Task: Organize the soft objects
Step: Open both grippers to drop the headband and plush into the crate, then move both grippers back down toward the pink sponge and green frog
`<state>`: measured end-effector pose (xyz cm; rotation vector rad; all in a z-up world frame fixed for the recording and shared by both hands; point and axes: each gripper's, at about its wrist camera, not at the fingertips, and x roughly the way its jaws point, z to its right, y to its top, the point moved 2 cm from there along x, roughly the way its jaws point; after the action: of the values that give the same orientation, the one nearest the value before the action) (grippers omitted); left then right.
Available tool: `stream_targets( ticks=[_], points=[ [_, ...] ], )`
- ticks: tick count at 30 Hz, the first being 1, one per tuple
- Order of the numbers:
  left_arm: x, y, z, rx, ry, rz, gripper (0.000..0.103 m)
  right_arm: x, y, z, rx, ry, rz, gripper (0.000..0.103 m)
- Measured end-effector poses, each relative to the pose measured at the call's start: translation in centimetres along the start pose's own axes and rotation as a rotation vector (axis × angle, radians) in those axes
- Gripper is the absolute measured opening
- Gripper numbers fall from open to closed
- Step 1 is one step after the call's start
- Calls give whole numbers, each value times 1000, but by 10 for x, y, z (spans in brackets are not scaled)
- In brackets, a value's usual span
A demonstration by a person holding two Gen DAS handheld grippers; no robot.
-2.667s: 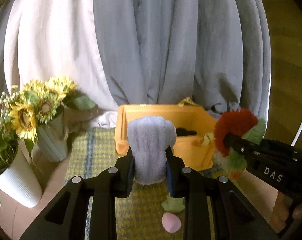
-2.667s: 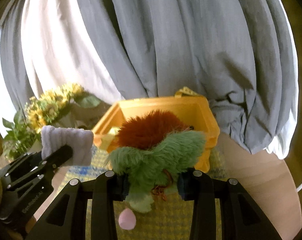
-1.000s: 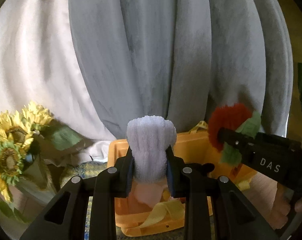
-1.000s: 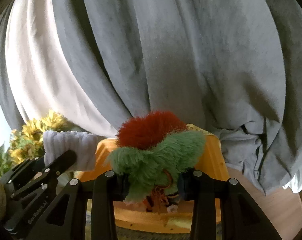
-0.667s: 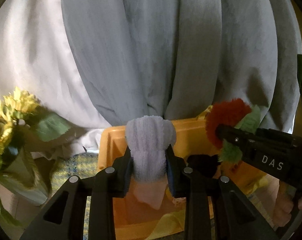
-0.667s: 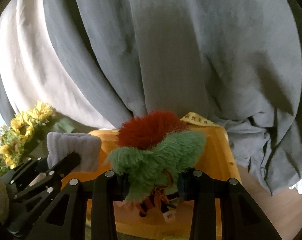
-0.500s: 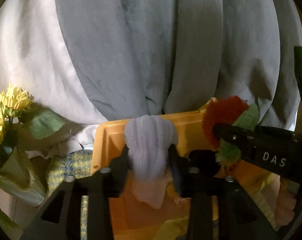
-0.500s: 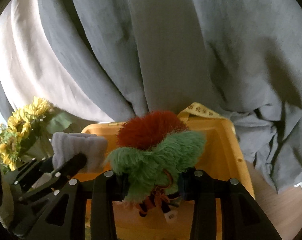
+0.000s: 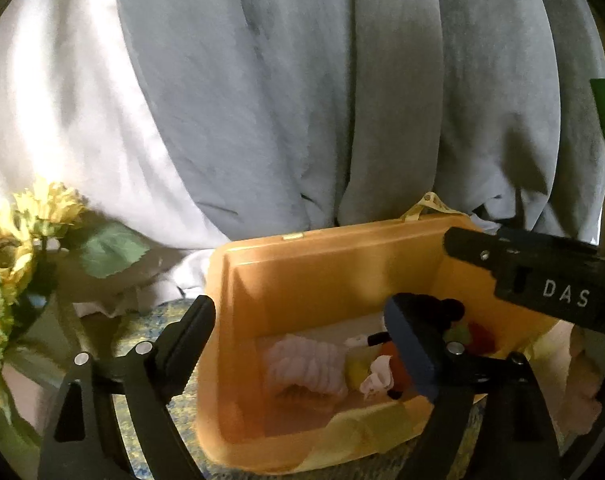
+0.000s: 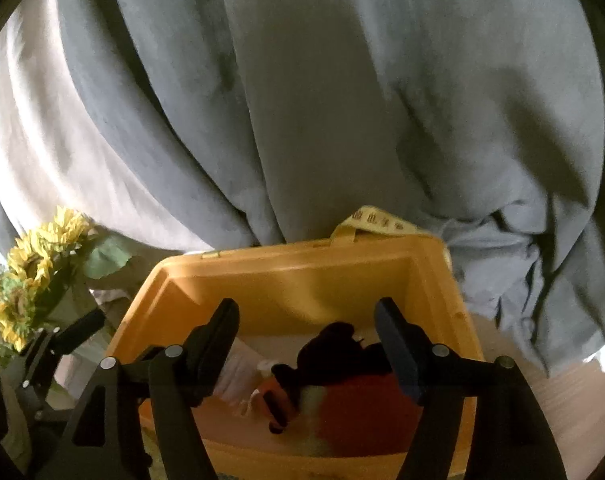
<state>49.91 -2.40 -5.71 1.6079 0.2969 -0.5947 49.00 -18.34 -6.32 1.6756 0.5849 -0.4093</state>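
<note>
Orange plastic bin [image 9: 322, 264] half hidden behind both tongs, left gripper [image 9: 302, 320] and right gripper [image 10: 306, 320] just opened, empty, ribbed lilac cloth [image 9: 306, 368] and blurred red plush [image 10: 366, 404] inside bin below them

Soft toys [image 9: 306, 368] lie in the bin [image 9: 322, 264]; sunflowers [image 9: 42, 208] left; curtain [image 9: 342, 100] behind.

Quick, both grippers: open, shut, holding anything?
Left gripper: jaws just opened, empty, over the orange plastic bin.
Right gripper: jaws just opened, empty, over the same bin.
</note>
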Motion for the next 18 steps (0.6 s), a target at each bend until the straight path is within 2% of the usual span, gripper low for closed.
stream_targets(
  ticks=[6,18],
  points=[
    [-29,2,-1,-19,30,37,90,-32,2,-7,-41,-43,74,75],
    [-95,0,1,-28,105,118,97,-80,-5,-12,-43,-12,124,75]
  ],
)
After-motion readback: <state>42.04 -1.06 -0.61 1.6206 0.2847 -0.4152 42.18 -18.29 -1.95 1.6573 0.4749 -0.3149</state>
